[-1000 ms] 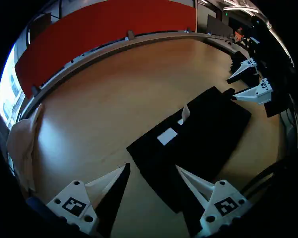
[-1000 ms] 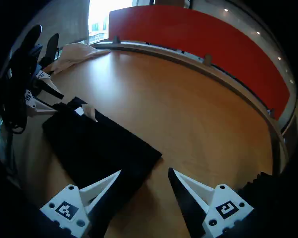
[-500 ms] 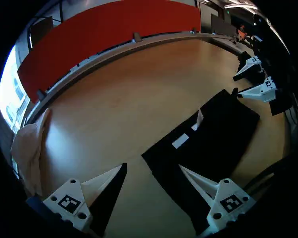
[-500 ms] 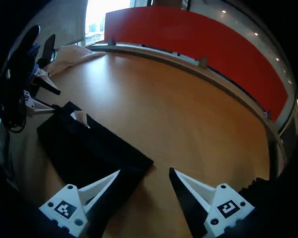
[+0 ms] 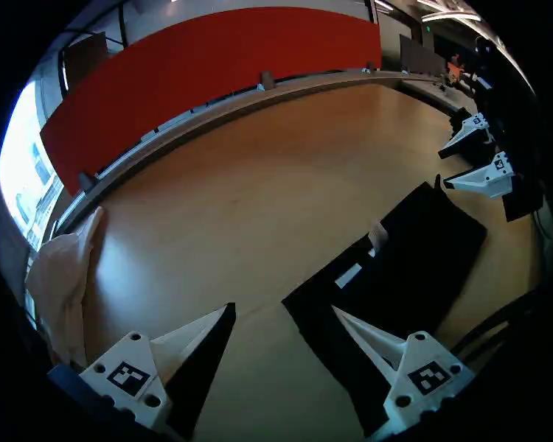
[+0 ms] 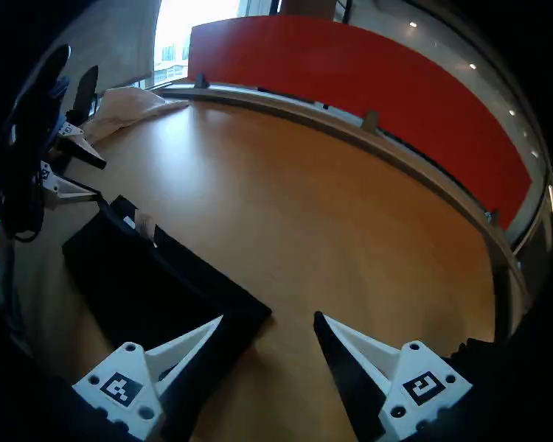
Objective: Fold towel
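- A black towel (image 5: 405, 269) lies flat on the wooden table (image 5: 262, 184), down by the near edge and well away from the far edge.
- It looks already doubled over into a long rectangle. Its long axis runs from one gripper to the other, roughly along the near edge of the table.
- The left gripper (image 5: 282, 311) is at one short end with its fingers spread wide and nothing between them. In the left gripper view one finger (image 5: 383, 353) overlaps the towel's near corner; I cannot tell whether it touches the cloth.
- The right gripper (image 6: 269, 318) is at the opposite short end, its fingers parted and empty too. The towel's corner (image 6: 247, 309) points into the gap between them.
- From the left gripper view the right gripper (image 5: 444, 171) shows at the towel's far end, with one fingertip just at its corner.
- From the right gripper view the left gripper (image 6: 101, 182) sits likewise at the far corner there.
- A small white label (image 5: 348, 275) and a tan tag (image 5: 378, 236) sit on the long edge that faces the middle of the table, with the tag standing up a little.
- A beige cloth (image 5: 59, 276) is heaped at a far corner of the table, well apart from the towel.
- A red panel (image 6: 365, 77) runs along the table's far edge.
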Motion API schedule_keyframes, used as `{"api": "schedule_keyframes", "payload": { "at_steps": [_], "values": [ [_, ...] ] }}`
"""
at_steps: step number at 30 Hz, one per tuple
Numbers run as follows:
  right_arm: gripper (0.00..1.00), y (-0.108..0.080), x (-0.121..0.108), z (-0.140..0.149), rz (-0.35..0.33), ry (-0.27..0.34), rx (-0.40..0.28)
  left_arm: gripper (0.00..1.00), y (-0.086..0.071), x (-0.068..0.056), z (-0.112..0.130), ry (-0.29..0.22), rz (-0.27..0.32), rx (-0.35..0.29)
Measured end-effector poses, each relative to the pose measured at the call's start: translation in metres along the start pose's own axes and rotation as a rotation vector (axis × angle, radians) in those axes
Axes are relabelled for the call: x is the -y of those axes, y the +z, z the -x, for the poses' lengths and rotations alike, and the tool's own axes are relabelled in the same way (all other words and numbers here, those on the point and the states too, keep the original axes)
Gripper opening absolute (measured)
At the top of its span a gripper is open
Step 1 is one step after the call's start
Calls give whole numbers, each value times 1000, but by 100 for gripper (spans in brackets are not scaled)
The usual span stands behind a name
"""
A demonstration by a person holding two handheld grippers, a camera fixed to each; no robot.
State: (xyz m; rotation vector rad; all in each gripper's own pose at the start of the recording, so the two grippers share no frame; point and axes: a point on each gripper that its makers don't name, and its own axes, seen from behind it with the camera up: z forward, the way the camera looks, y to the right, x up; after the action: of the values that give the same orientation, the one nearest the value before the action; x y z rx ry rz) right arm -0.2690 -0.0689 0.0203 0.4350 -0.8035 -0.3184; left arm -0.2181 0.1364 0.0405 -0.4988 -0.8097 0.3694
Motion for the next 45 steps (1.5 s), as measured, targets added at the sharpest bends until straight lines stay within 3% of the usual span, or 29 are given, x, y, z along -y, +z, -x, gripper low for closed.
{"api": "schedule_keyframes", "payload": {
  "at_steps": [12, 34, 45],
  "values": [
    [85, -11, 13, 0, -22, 22, -21, 91, -12, -8, 2, -19, 19, -9],
    [85, -53, 54, 26, -50, 52, -38, 91, -54, -36, 30, -94, 17, -23],
    [85, -67, 58, 41, -50, 58, -35, 91, -65, -43, 45, -111, 12, -15]
  ]
}}
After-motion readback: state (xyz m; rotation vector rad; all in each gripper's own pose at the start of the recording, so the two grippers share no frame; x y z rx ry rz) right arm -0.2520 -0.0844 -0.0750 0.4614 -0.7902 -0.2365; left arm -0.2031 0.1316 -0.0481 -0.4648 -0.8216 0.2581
